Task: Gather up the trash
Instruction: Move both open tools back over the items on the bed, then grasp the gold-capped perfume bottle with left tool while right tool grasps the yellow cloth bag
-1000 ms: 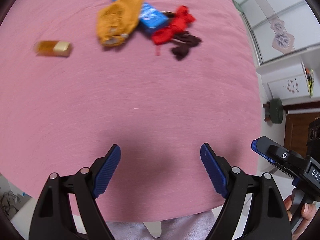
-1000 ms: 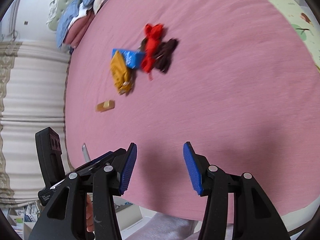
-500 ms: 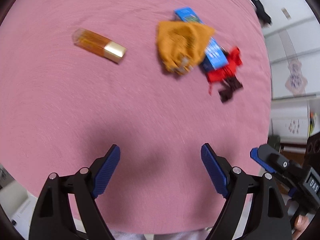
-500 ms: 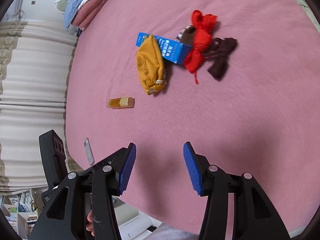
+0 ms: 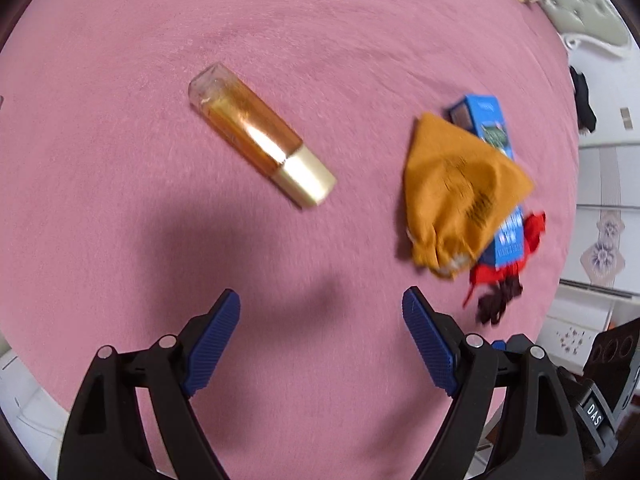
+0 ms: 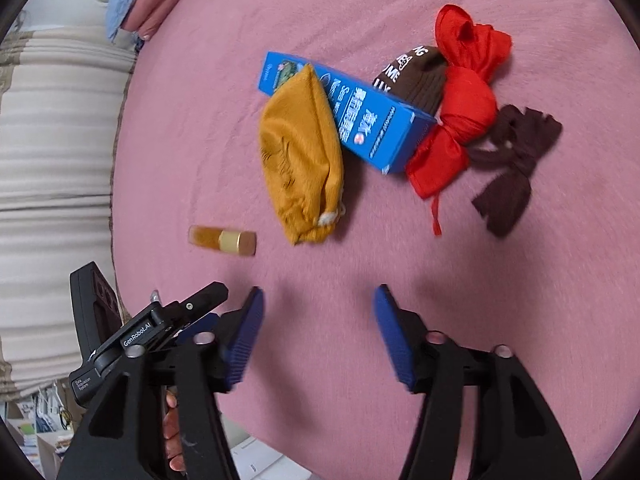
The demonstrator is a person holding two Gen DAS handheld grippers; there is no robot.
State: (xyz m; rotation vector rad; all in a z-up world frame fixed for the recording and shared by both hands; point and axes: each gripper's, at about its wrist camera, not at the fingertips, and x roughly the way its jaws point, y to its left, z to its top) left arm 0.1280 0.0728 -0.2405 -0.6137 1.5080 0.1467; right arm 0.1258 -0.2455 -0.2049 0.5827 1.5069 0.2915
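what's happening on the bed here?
A person holds a claw in each hand over a pink bed cover. Both are open and empty; the right claw has just been opening. The left claw faces an amber bottle. The right one faces a pile: mustard pouch, blue box, red cloth, brown fabric. Nothing is picked up yet.

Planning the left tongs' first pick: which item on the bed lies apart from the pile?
The amber bottle with the gold cap. It lies alone on the pink bedspread; the mustard pouch, blue box and red cloth overlap.
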